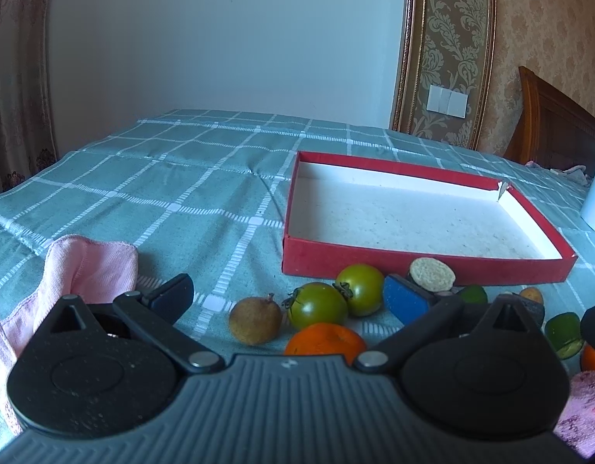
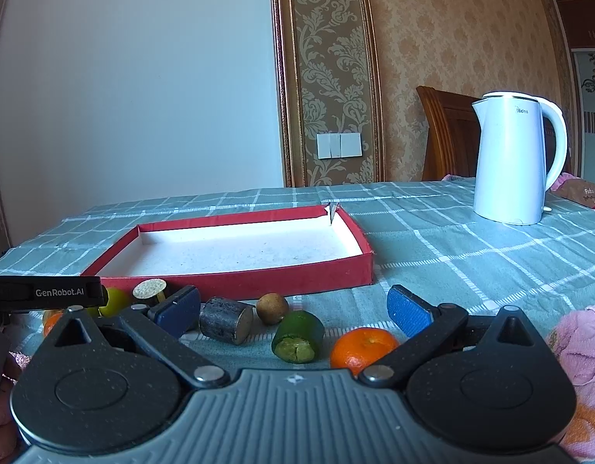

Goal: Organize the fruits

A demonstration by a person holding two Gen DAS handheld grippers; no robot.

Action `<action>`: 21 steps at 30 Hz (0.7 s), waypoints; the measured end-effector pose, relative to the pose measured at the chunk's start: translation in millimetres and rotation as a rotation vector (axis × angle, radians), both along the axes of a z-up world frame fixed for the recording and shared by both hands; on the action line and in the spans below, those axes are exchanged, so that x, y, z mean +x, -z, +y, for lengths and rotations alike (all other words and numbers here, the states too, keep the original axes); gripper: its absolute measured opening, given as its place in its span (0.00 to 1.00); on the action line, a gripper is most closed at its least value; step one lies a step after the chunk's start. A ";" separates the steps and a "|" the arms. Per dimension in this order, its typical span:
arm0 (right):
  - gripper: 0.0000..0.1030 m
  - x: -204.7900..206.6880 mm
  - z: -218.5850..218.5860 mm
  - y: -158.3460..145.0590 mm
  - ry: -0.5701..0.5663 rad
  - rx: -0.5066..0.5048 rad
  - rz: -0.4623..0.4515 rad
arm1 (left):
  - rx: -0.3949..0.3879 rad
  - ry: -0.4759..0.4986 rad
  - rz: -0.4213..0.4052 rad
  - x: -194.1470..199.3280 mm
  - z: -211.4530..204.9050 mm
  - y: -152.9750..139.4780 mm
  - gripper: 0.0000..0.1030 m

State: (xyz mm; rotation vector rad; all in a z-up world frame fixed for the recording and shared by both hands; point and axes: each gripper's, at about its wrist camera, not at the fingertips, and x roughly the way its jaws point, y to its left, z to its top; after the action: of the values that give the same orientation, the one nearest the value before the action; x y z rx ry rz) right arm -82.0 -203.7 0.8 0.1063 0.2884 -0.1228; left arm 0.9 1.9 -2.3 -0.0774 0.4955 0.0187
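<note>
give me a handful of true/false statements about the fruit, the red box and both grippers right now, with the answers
1. The red box already holds an orange. False: its white inside is bare.
2. Both grippers are open and hold nothing. True: the left gripper and the right gripper both have their fingers spread.
3. Two green tomatoes lie side by side in front of the box. True.
4. The white kettle stands inside the box. False: it stands on the checked cloth, off to the right of the box.
5. The cut green piece sits between the right gripper's fingers. True.
</note>
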 end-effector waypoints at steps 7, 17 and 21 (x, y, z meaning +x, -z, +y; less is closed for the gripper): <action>1.00 1.3 -1.0 0.3 -0.007 0.009 0.008 | 0.021 -0.009 -0.012 -2.4 -2.3 -0.5 1.00; 1.00 22.4 -5.0 -16.4 0.015 -0.053 0.147 | 0.034 -0.014 -0.025 -3.5 -2.5 -0.4 1.00; 1.00 33.8 -10.4 -33.0 -0.001 -0.073 0.188 | 0.036 -0.016 -0.033 -3.9 -2.5 -0.8 1.00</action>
State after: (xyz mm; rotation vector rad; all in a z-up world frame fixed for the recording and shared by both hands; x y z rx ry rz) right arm -48.2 -214.0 33.8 0.0223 0.4714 -0.1425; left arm -3.0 -0.6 -1.4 -0.0462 0.4616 0.0424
